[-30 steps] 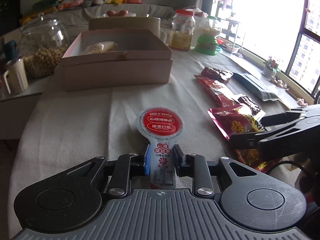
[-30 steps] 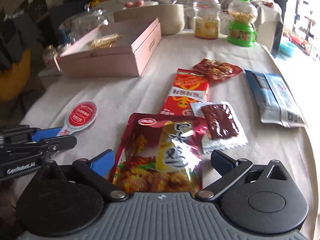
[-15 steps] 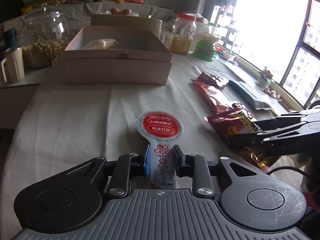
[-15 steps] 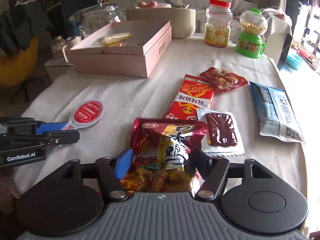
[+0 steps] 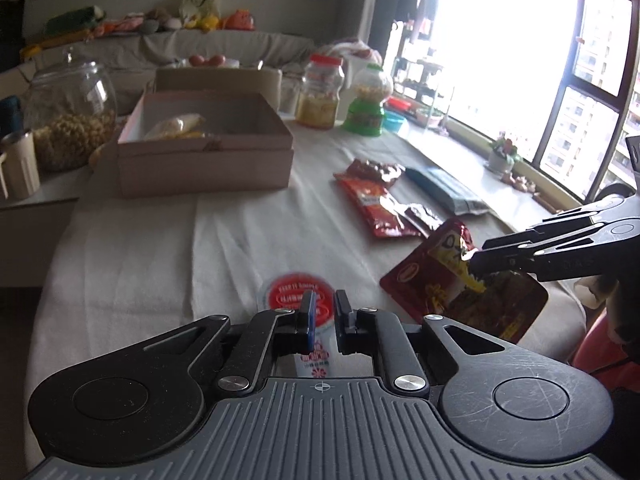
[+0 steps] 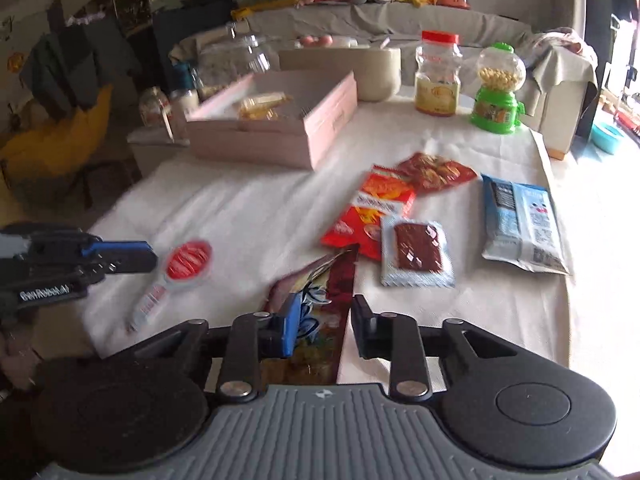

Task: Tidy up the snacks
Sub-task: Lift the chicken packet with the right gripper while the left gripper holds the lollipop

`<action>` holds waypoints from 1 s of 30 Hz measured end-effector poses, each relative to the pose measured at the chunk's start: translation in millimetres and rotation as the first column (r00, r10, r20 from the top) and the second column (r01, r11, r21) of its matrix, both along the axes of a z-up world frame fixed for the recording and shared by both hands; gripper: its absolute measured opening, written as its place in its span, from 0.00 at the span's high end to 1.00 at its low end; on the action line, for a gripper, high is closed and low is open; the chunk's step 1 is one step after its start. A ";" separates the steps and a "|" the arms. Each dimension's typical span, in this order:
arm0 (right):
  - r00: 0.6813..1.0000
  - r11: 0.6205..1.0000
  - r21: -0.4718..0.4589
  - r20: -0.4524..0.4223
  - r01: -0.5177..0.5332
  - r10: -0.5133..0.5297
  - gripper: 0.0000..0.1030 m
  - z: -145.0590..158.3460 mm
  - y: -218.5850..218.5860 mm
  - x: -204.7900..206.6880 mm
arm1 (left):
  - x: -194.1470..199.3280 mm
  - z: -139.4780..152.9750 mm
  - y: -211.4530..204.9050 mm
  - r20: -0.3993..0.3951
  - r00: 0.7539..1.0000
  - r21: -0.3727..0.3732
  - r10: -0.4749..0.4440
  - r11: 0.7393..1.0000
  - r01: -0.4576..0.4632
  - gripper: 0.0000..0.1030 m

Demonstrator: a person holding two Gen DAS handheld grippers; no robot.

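My right gripper [image 6: 324, 320] is shut on a red and yellow snack bag [image 6: 320, 312] and holds it lifted off the cloth; the bag [image 5: 460, 280] hangs tilted in the left wrist view. My left gripper [image 5: 322, 320] is nearly closed, above the red-lidded spoon-shaped snack [image 5: 298, 300], which lies on the tablecloth [image 6: 184, 268]. The pink open box [image 6: 276, 120] with a yellow packet inside stands at the far left of the table.
On the white cloth lie a red-orange packet [image 6: 372, 212], a dark jerky packet [image 6: 418, 252], a small red bag [image 6: 436, 172] and a blue-white bag [image 6: 520, 224]. A red-lidded jar [image 6: 438, 76], a green dispenser [image 6: 498, 92] and a glass jar [image 5: 72, 116] stand behind.
My right gripper closed on the red and yellow bag and lifted it. My left gripper let go of the spoon-shaped snack and rose; the snack now lies on the cloth.
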State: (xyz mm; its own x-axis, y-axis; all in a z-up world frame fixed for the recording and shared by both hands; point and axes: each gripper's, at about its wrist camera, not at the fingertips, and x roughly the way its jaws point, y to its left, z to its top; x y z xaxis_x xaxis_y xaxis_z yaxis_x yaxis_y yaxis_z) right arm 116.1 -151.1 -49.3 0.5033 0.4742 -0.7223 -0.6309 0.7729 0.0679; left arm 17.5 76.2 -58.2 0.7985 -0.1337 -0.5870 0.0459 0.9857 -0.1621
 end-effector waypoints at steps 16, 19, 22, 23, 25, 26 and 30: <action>0.994 0.991 0.077 0.000 0.107 -0.107 0.14 -49.2 -0.9 6.4 | 7.0 -6.3 -17.9 -0.187 0.982 0.123 0.014 0.992 0.010 0.83; 0.994 0.990 0.094 0.025 0.103 -0.106 0.14 -52.5 -3.2 1.0 | 8.3 -5.6 -31.7 -0.185 0.982 0.237 0.027 0.971 0.017 0.83; 0.993 0.988 0.111 0.044 0.105 -0.110 0.13 -54.7 -5.1 -2.1 | 11.4 -11.7 -44.6 -0.208 0.978 0.314 0.012 0.948 0.056 0.79; 0.993 0.988 0.115 0.049 0.105 -0.111 0.13 -55.0 -6.9 -4.5 | 12.4 -12.6 -49.0 -0.209 0.978 0.342 0.012 0.938 0.061 0.79; 0.992 0.987 0.123 0.060 0.102 -0.110 0.13 -56.4 -8.4 -6.8 | 15.6 -13.1 -53.3 -0.218 0.976 0.344 0.006 0.936 0.071 0.76; 0.992 0.987 0.126 0.066 0.099 -0.108 0.12 -57.0 -9.0 -8.6 | 17.3 -13.6 -54.9 -0.219 0.976 0.333 -0.005 0.940 0.079 0.66; 0.991 0.988 0.128 0.090 0.087 -0.099 0.11 -59.7 -9.7 -13.6 | 20.3 -14.2 -58.3 -0.233 0.970 0.263 -0.072 0.955 0.134 0.36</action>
State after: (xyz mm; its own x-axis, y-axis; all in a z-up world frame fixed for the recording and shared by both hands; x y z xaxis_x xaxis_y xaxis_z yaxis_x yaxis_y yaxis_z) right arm 102.5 -160.8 -109.1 0.6137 0.5048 -0.6071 -0.5647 0.8180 0.1093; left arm 37.8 17.8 -72.4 0.6370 -0.0172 -0.7707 0.1440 0.9848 0.0971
